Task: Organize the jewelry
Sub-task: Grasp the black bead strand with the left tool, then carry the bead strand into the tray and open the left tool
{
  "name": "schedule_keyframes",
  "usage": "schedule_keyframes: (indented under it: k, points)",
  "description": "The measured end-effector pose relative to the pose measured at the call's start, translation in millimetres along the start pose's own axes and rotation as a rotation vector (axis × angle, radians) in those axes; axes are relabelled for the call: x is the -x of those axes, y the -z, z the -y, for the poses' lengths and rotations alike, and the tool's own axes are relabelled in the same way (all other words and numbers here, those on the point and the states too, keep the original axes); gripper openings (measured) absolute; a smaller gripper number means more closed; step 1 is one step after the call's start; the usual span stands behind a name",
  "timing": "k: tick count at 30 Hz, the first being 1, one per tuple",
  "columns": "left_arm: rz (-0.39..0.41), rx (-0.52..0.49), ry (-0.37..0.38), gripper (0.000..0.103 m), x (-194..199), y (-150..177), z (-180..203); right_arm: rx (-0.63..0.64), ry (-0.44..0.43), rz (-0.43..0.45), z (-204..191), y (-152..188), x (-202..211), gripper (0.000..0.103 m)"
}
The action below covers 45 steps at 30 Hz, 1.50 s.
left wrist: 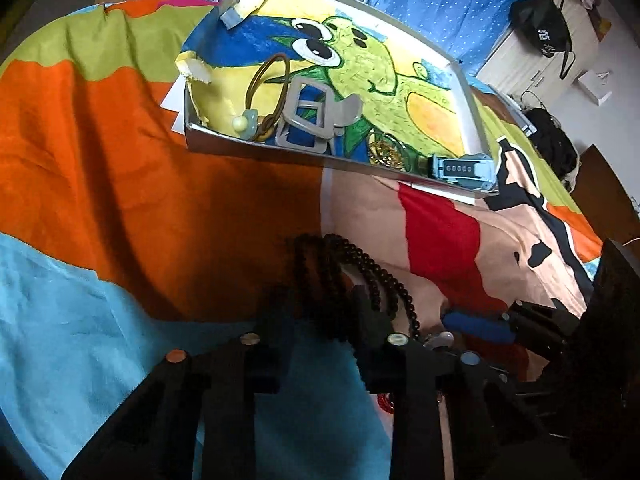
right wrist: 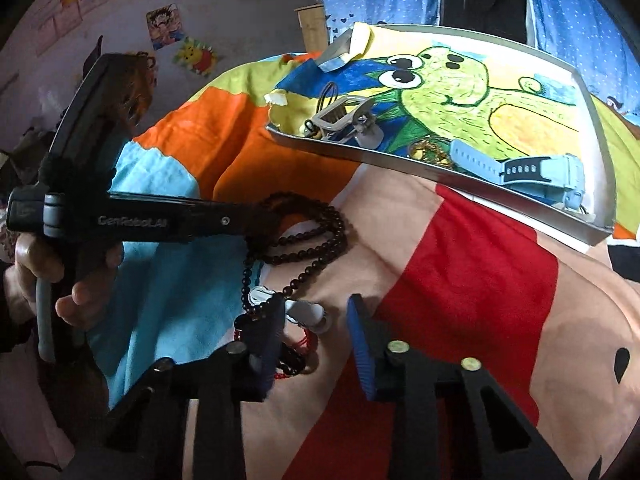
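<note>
The left gripper [right wrist: 272,216] has its jaws closed on the beads [right wrist: 316,236], which hang in loops just above the bed [right wrist: 460,280], near the tray [right wrist: 600,128]. The right gripper [right wrist: 316,332] is open over a white clip [right wrist: 308,314] and a red cord [right wrist: 308,342]. For a good step, lift the beads until they hang free of the clip, then carry them over the tray rim and lower them slowly.

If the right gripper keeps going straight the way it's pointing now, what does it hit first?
Probably bare bedspread: the open right gripper has only cloth between its fingers ahead. The white clip lies by its left finger, and the painted tray sits farther on, though depth is unclear.
</note>
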<state>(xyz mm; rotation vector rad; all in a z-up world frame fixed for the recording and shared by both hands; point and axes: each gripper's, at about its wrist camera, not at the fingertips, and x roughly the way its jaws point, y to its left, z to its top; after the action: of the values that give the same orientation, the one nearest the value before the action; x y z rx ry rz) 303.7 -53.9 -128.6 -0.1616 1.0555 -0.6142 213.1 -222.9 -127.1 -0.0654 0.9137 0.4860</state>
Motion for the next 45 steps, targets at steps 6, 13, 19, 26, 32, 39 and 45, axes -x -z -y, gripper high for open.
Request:
schedule_keyframes:
  k: [6,13,19,26,32,39,45]
  points:
    - [-0.01,0.029,0.004,0.008,-2,0,-3,0.054,0.005,-0.008,-10,2,0,0.011]
    - [0.021,-0.003,-0.049,0.003,5,3,6,0.002,-0.015,0.043,-2,-1,14,0.006]
    - [0.078,-0.009,-0.102,0.003,18,2,10,-0.066,0.01,0.103,13,-5,33,0.003]
    - [0.114,0.002,-0.136,0.003,32,6,11,-0.126,0.043,0.129,27,-6,44,0.003]
    - [0.168,-0.017,-0.151,0.003,51,10,19,-0.137,0.04,0.163,28,-8,51,0.003]
    - [0.233,-0.09,-0.183,0.003,67,-2,43,-0.149,0.029,0.267,32,-24,56,0.003]
    - [0.312,-0.124,-0.198,0.003,84,-36,58,-0.198,0.019,0.401,47,-58,48,0.003]
